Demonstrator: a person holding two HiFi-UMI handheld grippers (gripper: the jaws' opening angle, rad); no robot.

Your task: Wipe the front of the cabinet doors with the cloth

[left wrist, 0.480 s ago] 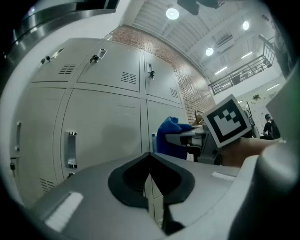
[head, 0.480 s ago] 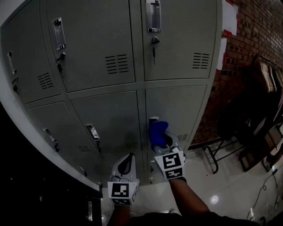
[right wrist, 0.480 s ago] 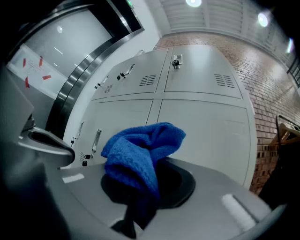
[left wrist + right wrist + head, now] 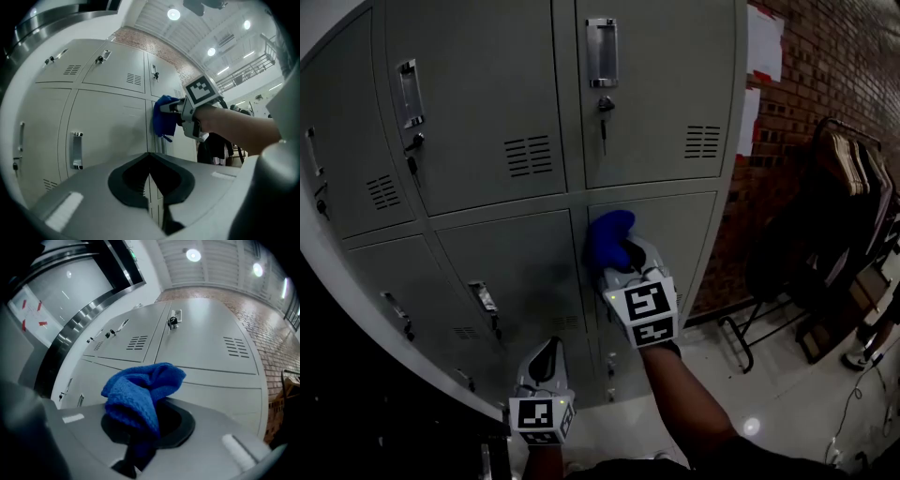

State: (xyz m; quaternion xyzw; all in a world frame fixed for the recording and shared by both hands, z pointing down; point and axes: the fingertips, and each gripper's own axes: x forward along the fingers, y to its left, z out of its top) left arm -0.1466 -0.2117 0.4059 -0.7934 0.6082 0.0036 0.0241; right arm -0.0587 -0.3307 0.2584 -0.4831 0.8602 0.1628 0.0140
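A grey metal locker cabinet (image 4: pixel 487 103) fills the head view, with several doors in two rows. My right gripper (image 4: pixel 622 255) is shut on a bunched blue cloth (image 4: pixel 607 238) and presses it against the upper left corner of the lower right door (image 4: pixel 698 234). In the right gripper view the cloth (image 4: pixel 140 390) bulges out between the jaws of that gripper (image 4: pixel 140 427), in front of the doors (image 4: pixel 220 380). My left gripper (image 4: pixel 546 361) hangs lower, in front of the lower middle door, shut and empty. Its own view shows its closed jaws (image 4: pixel 150 173), the cloth (image 4: pixel 164 121) and the door (image 4: pixel 112 126).
Door handles (image 4: pixel 601 52) with keys in the locks (image 4: pixel 603 108) stick out from the doors. A brick wall (image 4: pixel 825 103) stands right of the cabinet. A dark rack with hanging things (image 4: pixel 839 225) stands on the glossy floor (image 4: pixel 769 412).
My right gripper has carried the cloth up and to the left along the lower right door. The left gripper sits a little lower in the view.
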